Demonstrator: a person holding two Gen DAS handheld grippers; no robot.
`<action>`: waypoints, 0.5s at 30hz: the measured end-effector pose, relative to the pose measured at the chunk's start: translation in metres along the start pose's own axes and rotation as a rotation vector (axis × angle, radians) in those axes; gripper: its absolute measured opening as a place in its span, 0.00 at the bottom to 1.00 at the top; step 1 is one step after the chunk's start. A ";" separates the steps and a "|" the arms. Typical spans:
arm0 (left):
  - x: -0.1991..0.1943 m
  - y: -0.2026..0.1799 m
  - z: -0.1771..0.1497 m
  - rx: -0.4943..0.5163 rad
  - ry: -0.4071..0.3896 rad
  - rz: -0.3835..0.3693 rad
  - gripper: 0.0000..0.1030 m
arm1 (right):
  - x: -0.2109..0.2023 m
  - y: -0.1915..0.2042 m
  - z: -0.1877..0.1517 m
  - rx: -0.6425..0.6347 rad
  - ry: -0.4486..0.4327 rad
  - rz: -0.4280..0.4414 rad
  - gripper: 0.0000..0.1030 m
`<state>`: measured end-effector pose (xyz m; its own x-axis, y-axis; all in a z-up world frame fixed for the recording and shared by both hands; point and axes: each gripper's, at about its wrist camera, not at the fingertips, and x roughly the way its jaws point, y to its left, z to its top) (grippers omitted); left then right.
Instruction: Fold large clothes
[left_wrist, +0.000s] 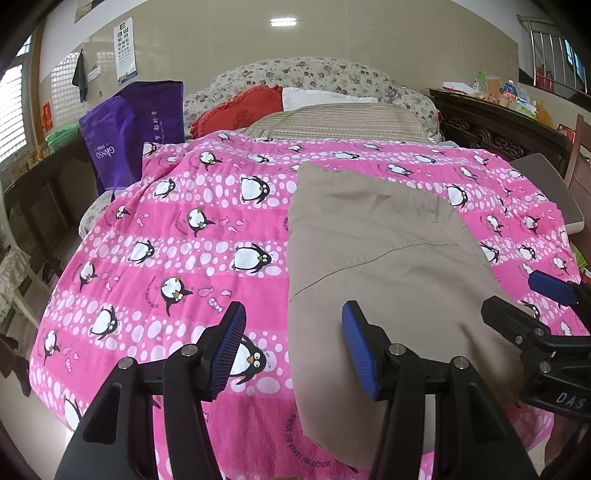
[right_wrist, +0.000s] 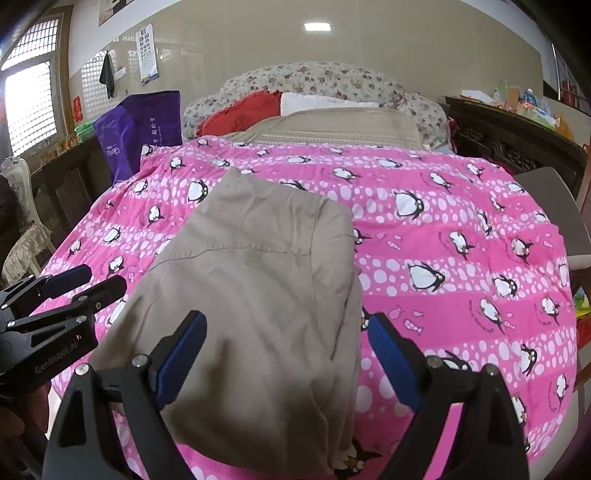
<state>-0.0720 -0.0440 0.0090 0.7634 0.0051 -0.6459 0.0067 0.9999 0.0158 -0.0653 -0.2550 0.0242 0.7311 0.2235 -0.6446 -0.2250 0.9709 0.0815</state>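
A beige garment (left_wrist: 384, 258), folded into a long strip, lies flat on a pink penguin-print blanket (left_wrist: 184, 229); it also shows in the right wrist view (right_wrist: 258, 288). My left gripper (left_wrist: 293, 343) is open above the garment's near left edge, holding nothing. My right gripper (right_wrist: 286, 354) is open above the garment's near right part, holding nothing. The right gripper also shows at the right edge of the left wrist view (left_wrist: 524, 299). The left gripper shows at the left edge of the right wrist view (right_wrist: 98, 282).
Pillows: red (left_wrist: 240, 110), white and floral, lie at the bed's head. A purple bag (left_wrist: 129, 133) stands at the bed's far left. A dark wooden cabinet (left_wrist: 498, 122) with clutter runs along the right. A chair (right_wrist: 22, 221) stands at the left.
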 end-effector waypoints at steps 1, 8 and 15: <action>0.000 0.000 0.000 0.000 0.000 0.001 0.40 | 0.000 0.000 0.000 0.000 0.000 -0.001 0.89; 0.004 0.000 0.000 0.001 0.009 -0.002 0.40 | 0.001 -0.001 0.000 0.003 0.008 0.003 0.89; 0.005 0.001 0.000 0.001 0.010 -0.004 0.40 | 0.002 -0.001 0.001 0.003 0.006 0.003 0.89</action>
<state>-0.0683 -0.0434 0.0061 0.7569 0.0012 -0.6536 0.0102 0.9999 0.0137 -0.0631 -0.2560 0.0232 0.7264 0.2258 -0.6492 -0.2252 0.9705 0.0856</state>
